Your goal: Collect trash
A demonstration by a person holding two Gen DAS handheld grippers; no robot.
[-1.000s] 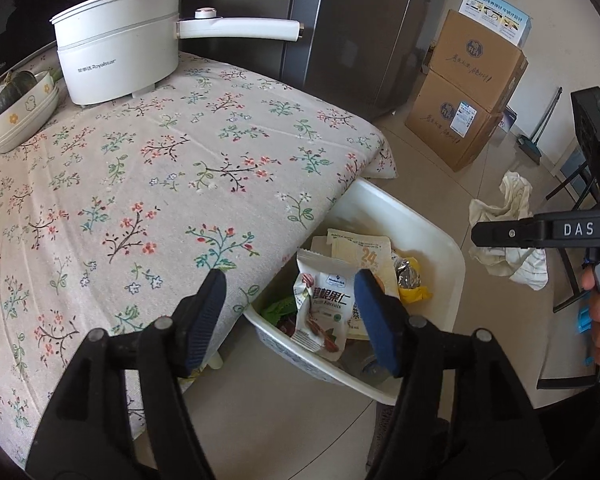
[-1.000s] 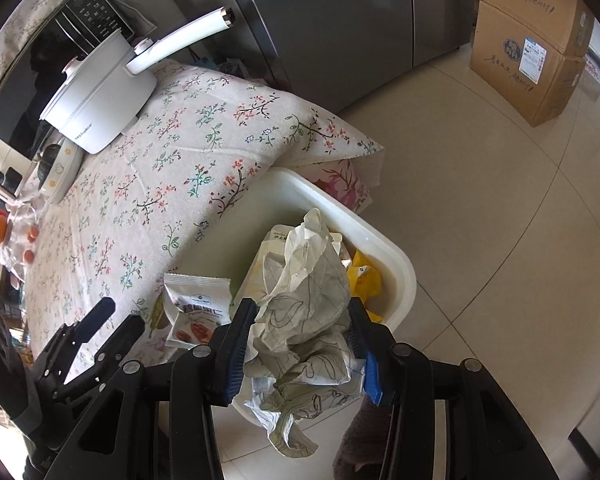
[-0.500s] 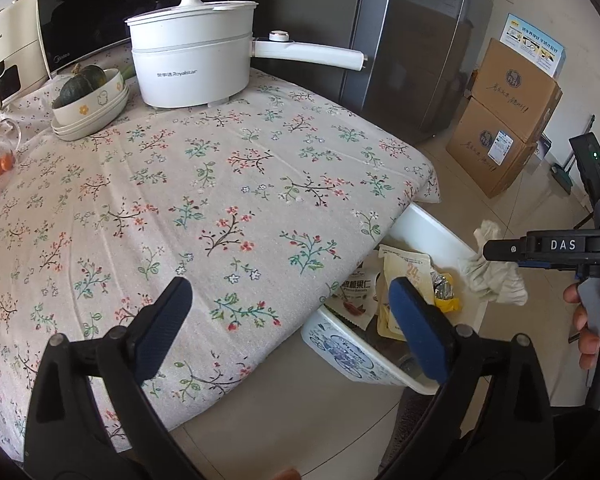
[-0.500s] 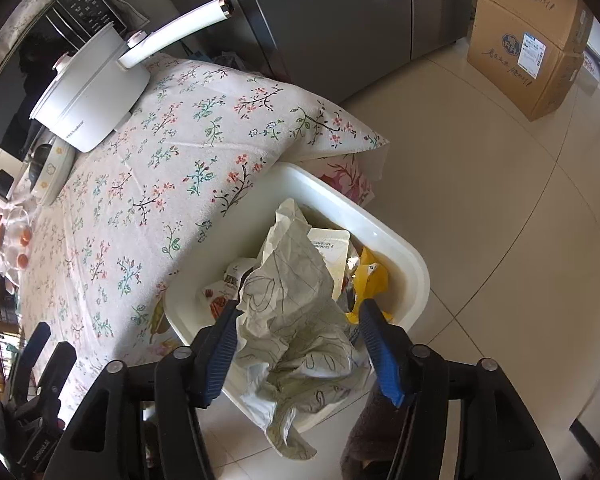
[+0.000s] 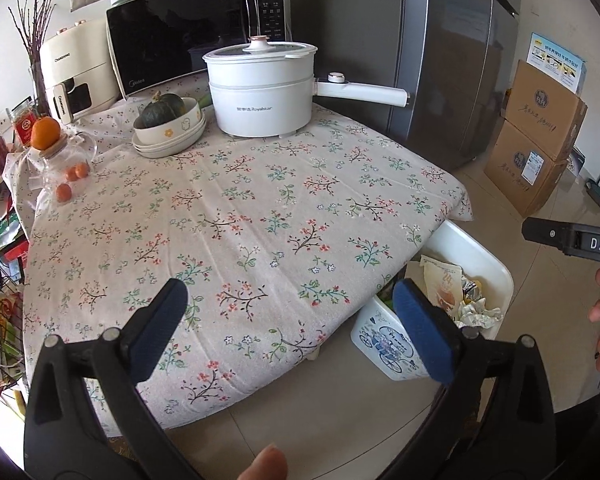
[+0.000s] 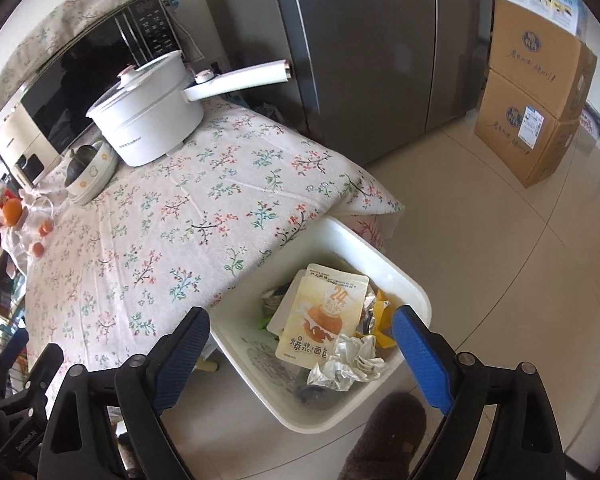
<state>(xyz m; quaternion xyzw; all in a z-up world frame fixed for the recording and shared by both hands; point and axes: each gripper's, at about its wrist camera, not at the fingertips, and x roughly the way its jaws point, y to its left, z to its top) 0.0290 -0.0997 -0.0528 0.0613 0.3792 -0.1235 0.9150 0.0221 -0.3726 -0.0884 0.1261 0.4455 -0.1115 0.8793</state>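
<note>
A white plastic bin (image 6: 414,286) stands on the floor beside the table corner; it also shows in the left wrist view (image 5: 500,276). It holds a yellow snack packet (image 6: 324,316), a crumpled paper wad (image 6: 350,362), foil and other wrappers. My right gripper (image 6: 302,356) is open and empty above the bin. My left gripper (image 5: 290,328) is open and empty over the near edge of the floral tablecloth (image 5: 236,216). The right gripper's arm (image 5: 572,238) shows at the right edge of the left wrist view.
A white electric pot (image 5: 260,88) with a long handle, stacked bowls with a squash (image 5: 168,120), a microwave (image 5: 192,36) and a glass teapot with oranges (image 5: 56,160) stand at the table's back. A grey fridge (image 6: 360,48) and cardboard boxes (image 6: 536,92) stand behind. A slipper (image 6: 384,436) is near the bin.
My right gripper opened and the crumpled paper dropped into the bin. My left gripper opened wider and pulled back up over the table.
</note>
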